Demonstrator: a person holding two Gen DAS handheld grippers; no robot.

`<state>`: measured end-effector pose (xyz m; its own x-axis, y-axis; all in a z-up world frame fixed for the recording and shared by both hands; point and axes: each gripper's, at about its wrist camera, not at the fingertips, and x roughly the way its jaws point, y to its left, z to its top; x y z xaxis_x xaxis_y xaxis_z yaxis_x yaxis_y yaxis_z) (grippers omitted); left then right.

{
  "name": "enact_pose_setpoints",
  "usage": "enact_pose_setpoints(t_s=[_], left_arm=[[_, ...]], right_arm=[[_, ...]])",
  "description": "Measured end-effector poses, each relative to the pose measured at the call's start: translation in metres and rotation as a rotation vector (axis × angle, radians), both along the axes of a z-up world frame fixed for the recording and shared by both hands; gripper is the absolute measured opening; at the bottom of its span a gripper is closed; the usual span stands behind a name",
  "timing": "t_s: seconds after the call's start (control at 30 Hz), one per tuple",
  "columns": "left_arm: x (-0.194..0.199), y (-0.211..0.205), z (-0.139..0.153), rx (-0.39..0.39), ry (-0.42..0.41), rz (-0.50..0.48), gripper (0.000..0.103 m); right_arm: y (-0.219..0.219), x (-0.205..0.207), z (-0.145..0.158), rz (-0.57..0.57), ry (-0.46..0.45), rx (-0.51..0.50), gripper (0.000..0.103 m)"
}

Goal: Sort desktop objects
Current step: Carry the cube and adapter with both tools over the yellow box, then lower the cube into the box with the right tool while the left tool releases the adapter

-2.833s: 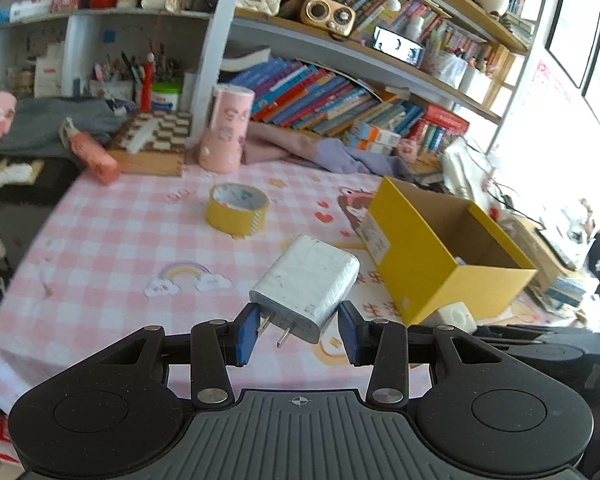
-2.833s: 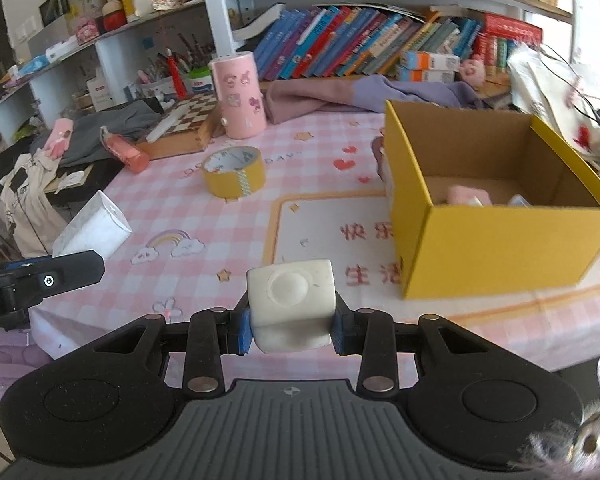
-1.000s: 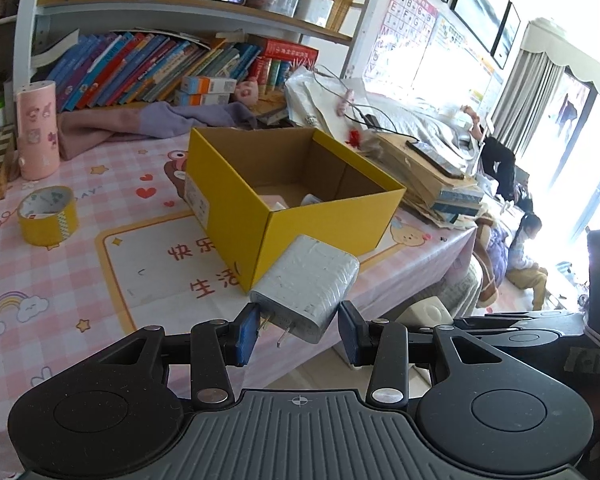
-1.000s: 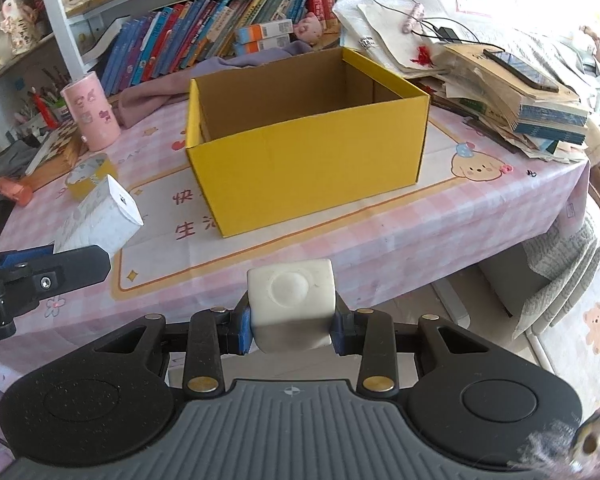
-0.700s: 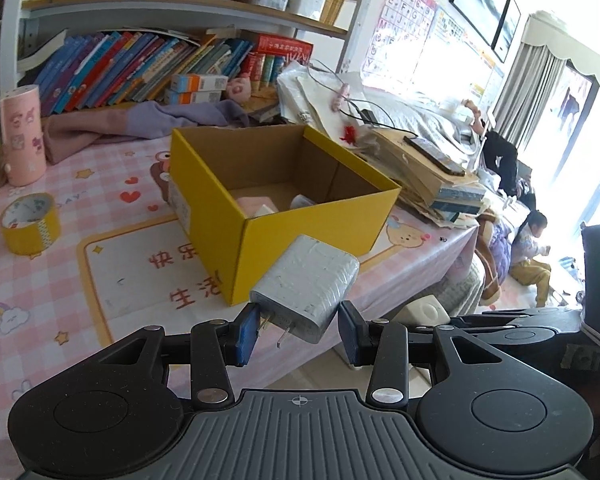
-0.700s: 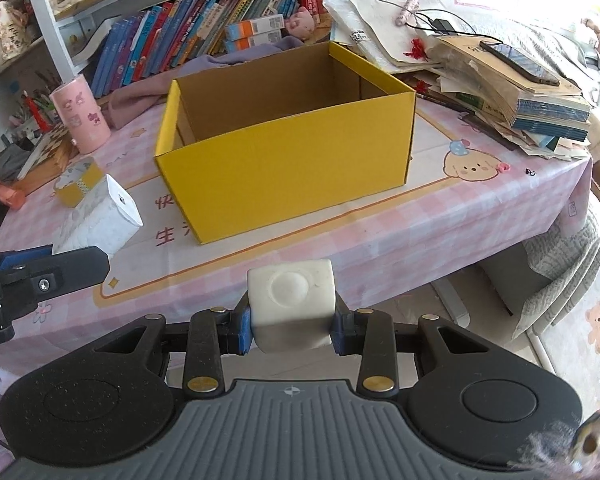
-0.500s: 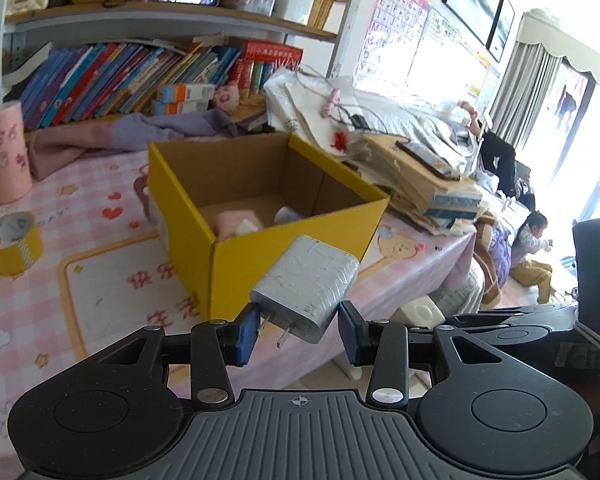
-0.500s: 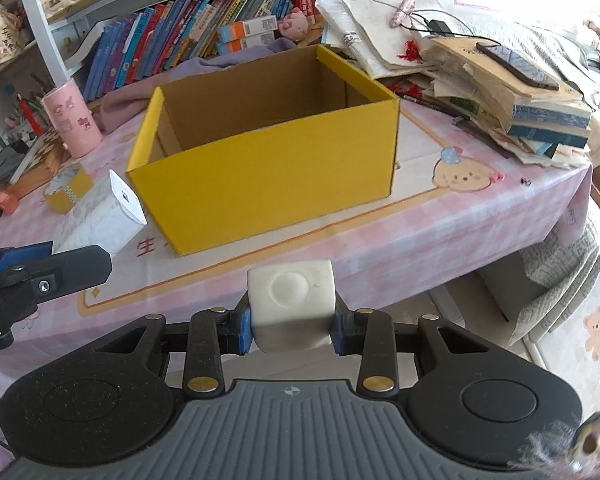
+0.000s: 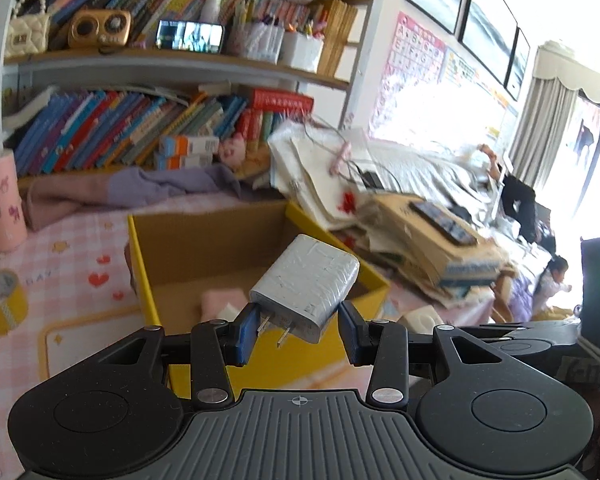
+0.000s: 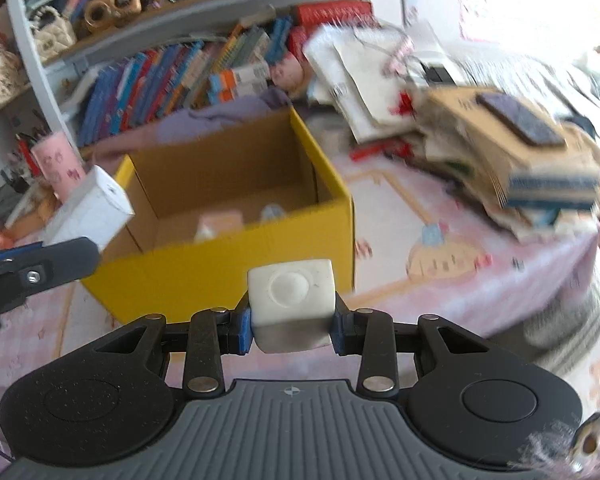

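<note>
Yellow box [image 10: 204, 272], white charger [image 9: 306, 284], pink checked tablecloth [image 10: 460, 280].

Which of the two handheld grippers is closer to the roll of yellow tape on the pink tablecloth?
Left. The left gripper, shut on the white plug-in charger, is on the yellow tape roll side of the yellow cardboard box; the right gripper, holding a white cube, is beyond it.

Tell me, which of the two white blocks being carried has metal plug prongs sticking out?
The charger in the left gripper: two prongs at its base. The right gripper's white cube shows only a round dimple.
</note>
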<state>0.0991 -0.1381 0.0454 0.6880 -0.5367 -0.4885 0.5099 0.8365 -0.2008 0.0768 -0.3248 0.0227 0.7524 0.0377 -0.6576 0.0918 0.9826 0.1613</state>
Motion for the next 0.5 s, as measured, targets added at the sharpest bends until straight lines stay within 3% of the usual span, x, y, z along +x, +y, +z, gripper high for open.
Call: enact_pose_setpoints(t_s=[0.3,0.5], left_arm=[[0.029,-0.018,0.007,0.052,-0.048,0.116,0.041],[0.054,-0.025,-0.008,0.113,-0.027,0.18,0.041]], right_arm=[[-0.006,0.049,0.034,0.146,-0.172,-0.048,0.033],[-0.009,0.09,0.024,0.215,-0.158,-0.059,0.033]])
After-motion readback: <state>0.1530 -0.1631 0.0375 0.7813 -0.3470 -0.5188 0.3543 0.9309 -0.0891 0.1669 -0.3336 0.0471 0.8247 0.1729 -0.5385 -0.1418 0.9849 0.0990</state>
